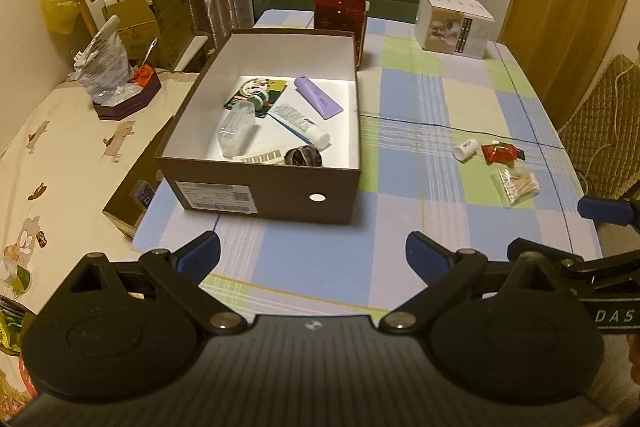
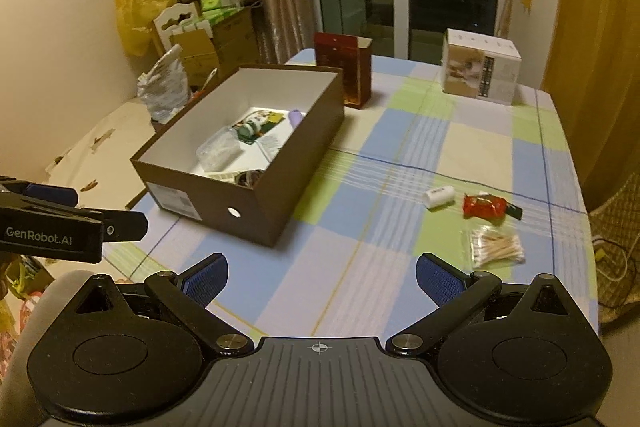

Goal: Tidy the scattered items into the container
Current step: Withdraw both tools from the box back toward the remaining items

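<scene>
Nearest your lens, both sets of fingers were spread and held nothing: the left gripper [image 1: 313,253] hung over the worktop [image 1: 320,267] just short of the box [image 1: 264,187], the right gripper [image 2: 322,277] hung beside it.

Three items lay loose on the worktop, well right of the box: a white bottle [image 2: 439,196], a red packet [image 2: 485,206] and a bag of swabs [image 2: 496,246]. The rest were already in the box.

The bottle lay on its side, so I judge that a nudge from one finger could have rolled it away. The swab bag looked slack and slippery; a shallow pinch might have caught only film. The packet and bag lay close together, so you could have dragged both.

Your left view looked deep into the box and showed a purple tube [image 1: 319,96] whole; your right view hid most of it behind the wall, but showed the loose items closer.
</scene>
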